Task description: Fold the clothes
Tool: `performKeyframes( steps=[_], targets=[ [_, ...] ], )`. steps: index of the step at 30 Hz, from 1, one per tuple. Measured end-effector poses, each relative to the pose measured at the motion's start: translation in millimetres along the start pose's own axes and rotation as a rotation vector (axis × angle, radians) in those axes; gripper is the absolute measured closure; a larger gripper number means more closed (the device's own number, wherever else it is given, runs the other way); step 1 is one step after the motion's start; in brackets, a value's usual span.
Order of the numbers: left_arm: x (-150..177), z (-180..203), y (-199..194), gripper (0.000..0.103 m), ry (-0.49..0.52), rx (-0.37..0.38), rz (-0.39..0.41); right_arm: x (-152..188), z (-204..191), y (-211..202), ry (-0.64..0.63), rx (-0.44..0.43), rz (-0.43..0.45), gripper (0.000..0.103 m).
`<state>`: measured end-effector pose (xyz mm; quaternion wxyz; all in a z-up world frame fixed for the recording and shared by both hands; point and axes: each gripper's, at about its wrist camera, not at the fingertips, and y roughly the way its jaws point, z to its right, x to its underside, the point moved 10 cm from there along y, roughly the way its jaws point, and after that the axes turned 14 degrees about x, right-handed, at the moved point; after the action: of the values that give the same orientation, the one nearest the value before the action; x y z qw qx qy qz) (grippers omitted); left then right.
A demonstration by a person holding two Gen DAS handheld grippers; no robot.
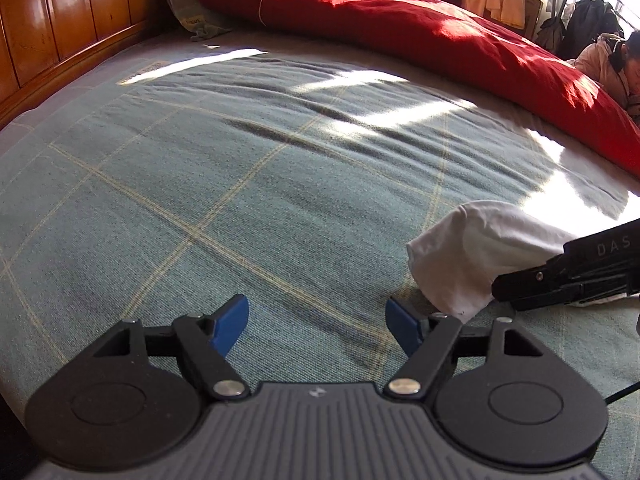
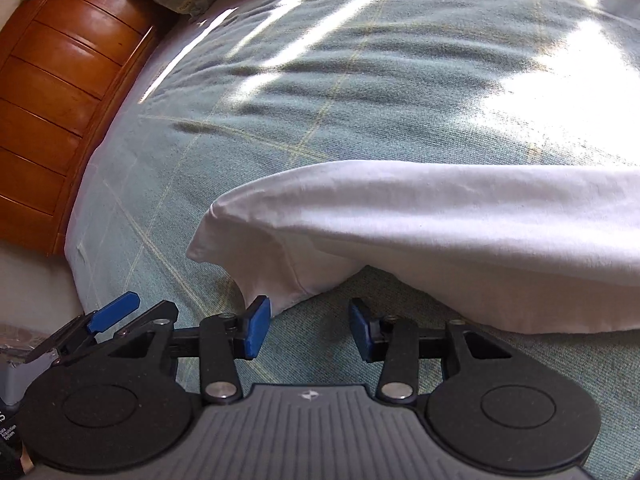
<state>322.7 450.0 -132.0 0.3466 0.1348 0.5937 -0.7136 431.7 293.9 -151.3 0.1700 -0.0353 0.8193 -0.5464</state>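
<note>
Blue-padded left tongs (image 1: 317,326) and right tongs (image 2: 309,328) agape, empty, near white garment (image 2: 440,216).

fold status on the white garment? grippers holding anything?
Done: the white garment lies doubled over on the green bedspread, one rolled fold edge showing. In hand: nothing; the left gripper and the right gripper are both open with no cloth between the pads. Left: a loose corner hangs out near the right gripper, so further folds seem needed.

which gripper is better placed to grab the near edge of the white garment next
Likely the right gripper: its open jaws face the white garment, whose hanging hem sits just ahead. The left gripper is open over bare bedspread, garment off to its side.
</note>
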Motion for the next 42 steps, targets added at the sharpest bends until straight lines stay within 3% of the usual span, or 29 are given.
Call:
performKeyframes(
  steps=[3,6,9,18,20,22,25,27,31,38,42],
  targets=[
    [-3.1,-0.5,1.2,0.027,0.016,0.0,0.001,-12.8,4.3,9.1,0.058,0.017,-0.003,0.056],
    [-10.3,-2.7,-2.0,0.027,0.042,-0.016,0.016,-17.8,10.9,16.9,0.09,0.065,-0.016,0.087],
    [-17.7,-5.5,-7.2,0.027,0.049,-0.018,0.029,-17.9,10.3,14.8,0.082,0.076,-0.027,0.094],
    [-40.1,-24.4,-31.5,0.027,-0.025,-0.036,0.09,10.5,-34.4,-10.0,-0.069,-0.016,-0.087,0.096],
    [-42.1,-25.9,-33.9,0.027,-0.026,-0.043,0.092,19.9,-51.5,-12.9,-0.095,-0.093,-0.122,0.103],
    [-43.2,-26.0,-35.6,0.026,-0.02,-0.053,0.091,33.5,-70.1,-15.5,-0.11,-0.161,-0.164,0.103],
    [-42.1,-19.2,-35.9,0.026,-0.008,-0.049,0.081,41.0,-78.5,-16.5,-0.193,-0.091,-0.125,0.099],
    [-41.2,-12.5,-34.7,0.026,0.006,-0.037,0.074,41.6,-69.0,-20.1,-0.199,-0.056,-0.107,0.093],
    [-39.6,4.6,-29.5,0.027,0.039,-0.027,0.063,33.0,-28.9,-29.3,-0.178,0.034,-0.082,0.092],
    [-35.6,55.6,-14.7,0.027,0.051,0.034,0.01,9.2,70.2,-67.5,-0.088,0.227,-0.001,0.088],
    [-27.5,96.1,-9.1,0.027,0.085,0.038,-0.034,12.1,125.7,-88.2,-0.023,0.272,0.023,0.079]
  ],
)
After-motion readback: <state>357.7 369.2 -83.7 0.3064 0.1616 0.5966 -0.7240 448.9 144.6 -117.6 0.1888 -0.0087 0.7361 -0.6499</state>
